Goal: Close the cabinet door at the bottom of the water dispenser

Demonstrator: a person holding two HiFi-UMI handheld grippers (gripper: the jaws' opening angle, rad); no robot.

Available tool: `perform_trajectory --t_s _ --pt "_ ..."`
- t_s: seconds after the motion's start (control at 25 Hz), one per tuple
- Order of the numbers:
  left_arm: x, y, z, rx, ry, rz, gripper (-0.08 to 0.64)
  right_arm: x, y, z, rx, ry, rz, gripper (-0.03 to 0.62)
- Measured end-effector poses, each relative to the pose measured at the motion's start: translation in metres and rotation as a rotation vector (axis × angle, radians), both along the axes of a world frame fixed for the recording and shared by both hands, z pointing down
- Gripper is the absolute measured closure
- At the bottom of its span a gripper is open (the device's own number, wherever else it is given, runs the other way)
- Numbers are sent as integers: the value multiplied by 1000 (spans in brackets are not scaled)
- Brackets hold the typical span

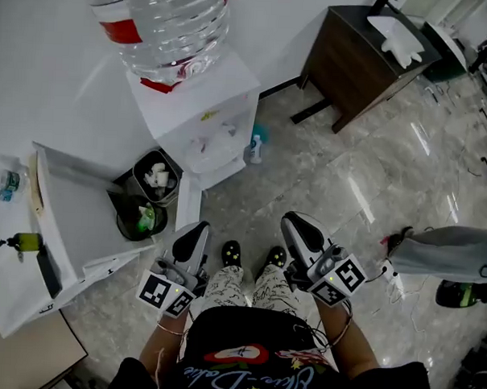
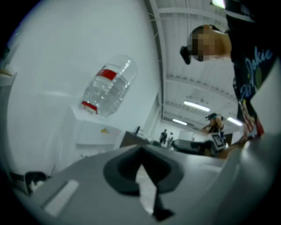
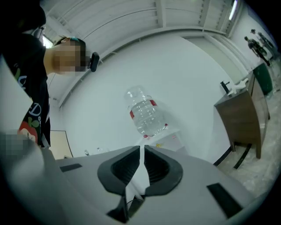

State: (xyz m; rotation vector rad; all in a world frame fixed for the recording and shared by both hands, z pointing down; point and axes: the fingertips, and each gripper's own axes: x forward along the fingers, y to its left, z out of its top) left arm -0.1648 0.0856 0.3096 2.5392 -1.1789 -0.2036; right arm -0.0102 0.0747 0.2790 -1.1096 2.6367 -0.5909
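So, left gripper [image 1: 199, 229]: my jaws are closed together with nothing between them. I hold it low over the grey marble floor [image 1: 349, 178], tip just beside the door's outer end. I cannot tell whether they touch.
Right gripper [image 1: 295, 222]: my jaws are drawn in to a thin slit and grip nothing. It hangs over the floor, well apart from the door.
Door: the white cabinet door [image 1: 188, 205] at the foot of the white water dispenser [image 1: 200, 107] stands swung open, jutting from the dispenser's front left corner toward me.
Bottle: a clear water bottle with a red label [image 1: 174, 21] sits neck down on the dispenser's top.
Bins: two black waste bins [image 1: 147, 195] stand between the open door and the right edge of the white bench [image 1: 73, 222].
Shoes: my black shoes with yellow dots [image 1: 231, 252] are on the floor between the two grippers.
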Motion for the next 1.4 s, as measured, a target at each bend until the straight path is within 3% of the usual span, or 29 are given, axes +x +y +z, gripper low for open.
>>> perform_trajectory --t_s 0.16,0.24,0.32,0.44,0.64,0.8,1.0,1.2,1.4 --pt "-8 -23 65 -36 -37 -53 565 -13 -36 53 -67 45 -95 575" --pt "-28 -35 119 -120 -111 -101 565 -17 -53 86 -112 79 -105 575" --pt "-62 -41 169 -229 -175 -154 565 -19 -68 121 -160 123 -55 575" --pt "-108 -58 238 -327 -234 -244 565 -21 -92 168 -162 230 -27 575" --pt "-169 -65 357 -481 -440 -298 565 -44 -97 242 -208 294 -109 575" --pt "-201 -53 429 -619 -525 -305 563 -64 -93 268 -204 293 -180 575" --pt "-216 -27 484 -755 -572 -350 563 -65 -95 282 -191 267 -176 575" --pt "-204 -28 496 -768 -637 -296 564 -58 -98 276 -134 284 -223 575" --pt "-190 -38 493 -765 -679 -252 565 -43 -114 266 -114 244 -172 575"
